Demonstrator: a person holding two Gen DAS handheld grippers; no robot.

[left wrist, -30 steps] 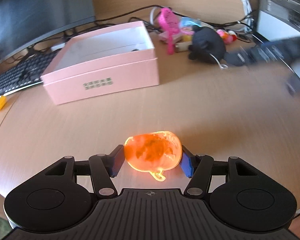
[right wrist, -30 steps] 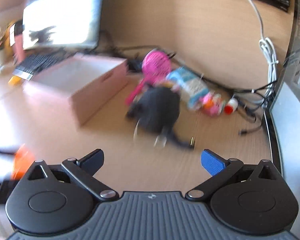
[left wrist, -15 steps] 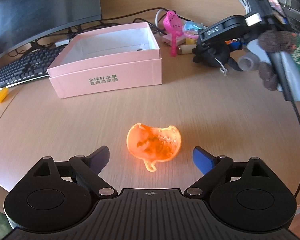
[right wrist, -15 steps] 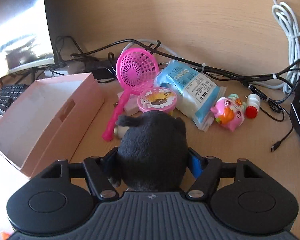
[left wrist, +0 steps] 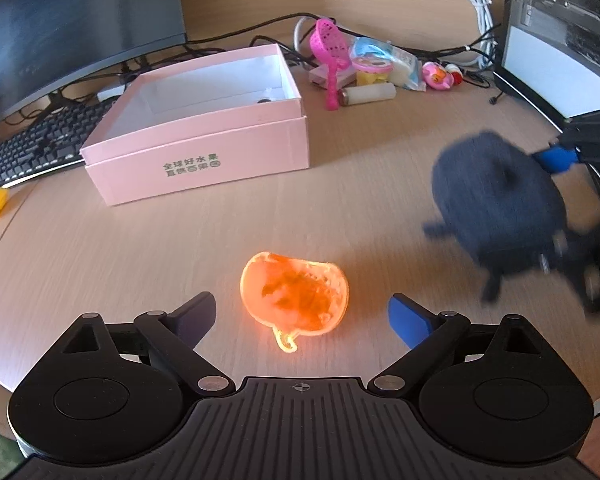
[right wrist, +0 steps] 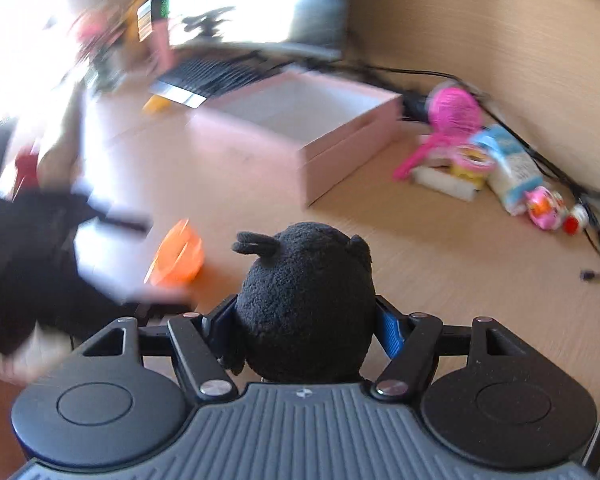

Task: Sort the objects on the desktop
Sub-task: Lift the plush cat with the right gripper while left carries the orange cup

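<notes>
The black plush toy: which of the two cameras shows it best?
The right wrist view. There the black plush toy sits sharp and close, filling the middle, clamped in the right gripper. In the left wrist view the same toy is only a blurred dark shape off to the right.

Left wrist view looks from close above the bench's near edge, angled down across its wood toward the back wall — orange toy [left wrist: 294, 294] directly ahead, pink box [left wrist: 204, 152] beyond. Right wrist view, motion-blurred, looks down from the bench's right side toward its left-rear corner, black plush [right wrist: 306, 300] filling its foreground. Both share the box, the orange toy and the toy pile [left wrist: 364, 68] along the back edge.
</notes>
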